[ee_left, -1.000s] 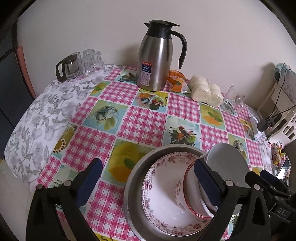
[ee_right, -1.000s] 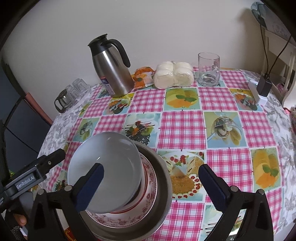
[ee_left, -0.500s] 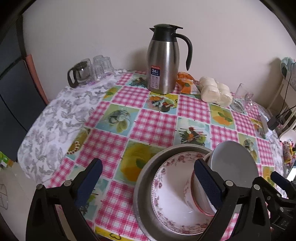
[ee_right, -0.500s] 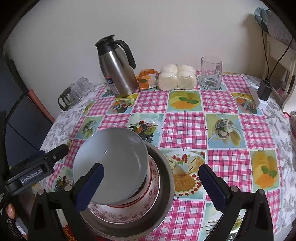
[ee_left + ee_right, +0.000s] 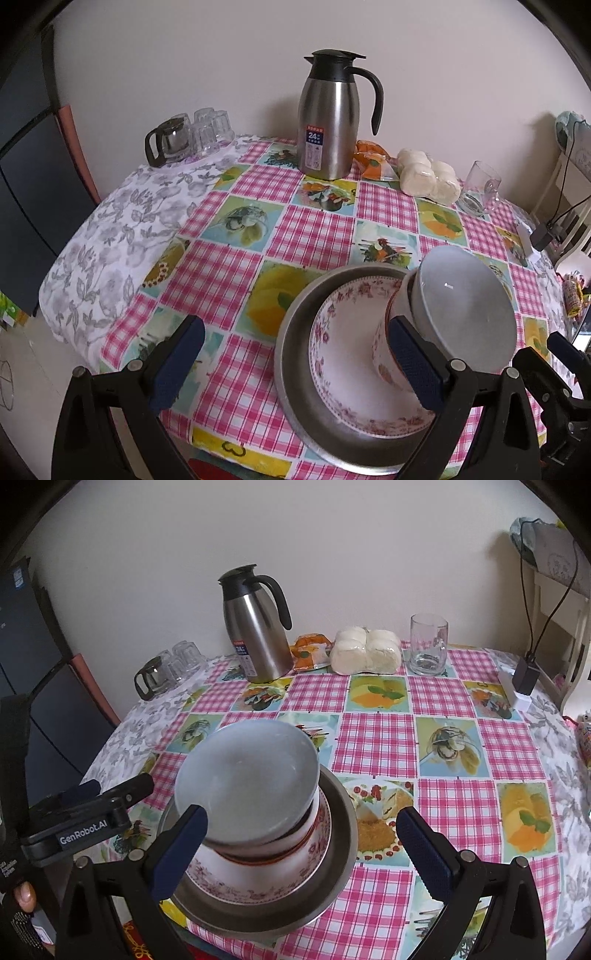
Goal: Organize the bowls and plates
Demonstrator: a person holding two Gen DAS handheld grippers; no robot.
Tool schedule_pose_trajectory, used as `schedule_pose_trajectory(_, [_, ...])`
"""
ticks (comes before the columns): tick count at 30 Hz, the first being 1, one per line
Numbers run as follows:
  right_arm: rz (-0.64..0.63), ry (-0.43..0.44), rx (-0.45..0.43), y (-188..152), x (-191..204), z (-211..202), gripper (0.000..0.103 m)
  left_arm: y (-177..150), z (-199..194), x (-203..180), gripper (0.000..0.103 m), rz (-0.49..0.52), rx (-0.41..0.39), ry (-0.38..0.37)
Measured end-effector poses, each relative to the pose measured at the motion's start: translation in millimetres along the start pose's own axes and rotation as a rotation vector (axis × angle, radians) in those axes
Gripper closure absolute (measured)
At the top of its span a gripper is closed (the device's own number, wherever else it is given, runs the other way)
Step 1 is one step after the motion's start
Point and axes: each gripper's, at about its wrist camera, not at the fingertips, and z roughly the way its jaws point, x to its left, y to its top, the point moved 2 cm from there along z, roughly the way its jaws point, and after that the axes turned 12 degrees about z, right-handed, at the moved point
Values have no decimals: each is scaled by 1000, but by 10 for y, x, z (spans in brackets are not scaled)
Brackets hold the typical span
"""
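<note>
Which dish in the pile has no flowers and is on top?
The plain white bowl. It sits tilted on top, with no pattern; the bowl under it and the plate below have pink flowers.

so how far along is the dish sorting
Barely started, it seems. All the dishes sit in one stack: metal basin, floral plate, floral bowl, and a white bowl tilted on top. Nothing has been set out on the tablecloth. Nothing is in hand: the left claw and right claw are both open around the stack. Left to do: the whole stack needs separating.
</note>
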Motion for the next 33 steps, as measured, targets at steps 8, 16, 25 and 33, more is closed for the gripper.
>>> schedule_pose_trajectory(8, [-33,-14,0,-268,-2,-91,0,-305,-27,33,4,11,39,17])
schedule_pose_trajectory(16, [-39,-51,37,-563,-99,-98,0,-557,6,18,4,36,90,16])
schedule_pose_trajectory(25, [18,-122,95,-792,-371,1,0,-830,94,-98,4,105,169,20])
schedule_pose_trajectory(33, [31,-168,124,-928,-486,51,0,-1009,104,-196,4,153,200,18])
